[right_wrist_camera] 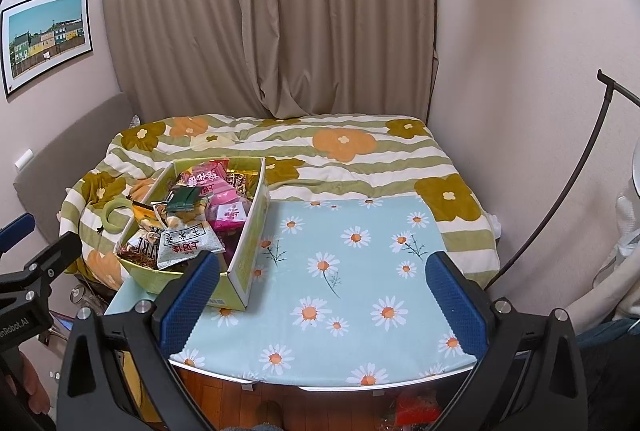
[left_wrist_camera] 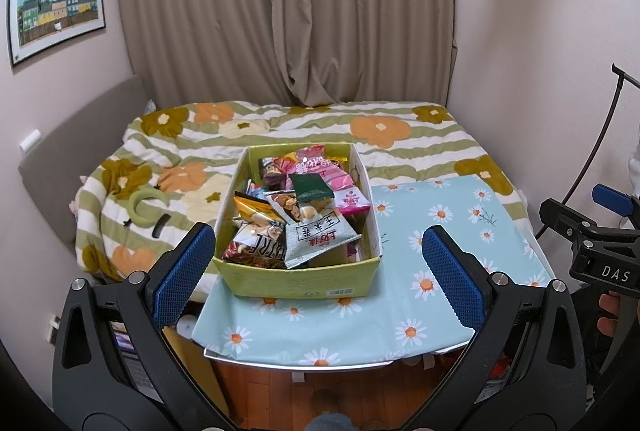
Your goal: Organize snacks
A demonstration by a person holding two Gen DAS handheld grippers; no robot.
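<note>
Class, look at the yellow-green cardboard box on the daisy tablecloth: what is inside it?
The box holds a heap of snack packets: pink packets at the far end, a dark green packet, a grey-white packet nearest. Anything beneath the top layer, and the box floor, is hidden.

Daisy-print blue tablecloth (right_wrist_camera: pixel 360 271), yellow-green box (left_wrist_camera: pixel 296 281)

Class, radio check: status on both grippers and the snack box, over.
Left gripper open, empty. Right gripper open, empty. Snack box full, on daisy cloth, untouched. Nothing in the way.
</note>
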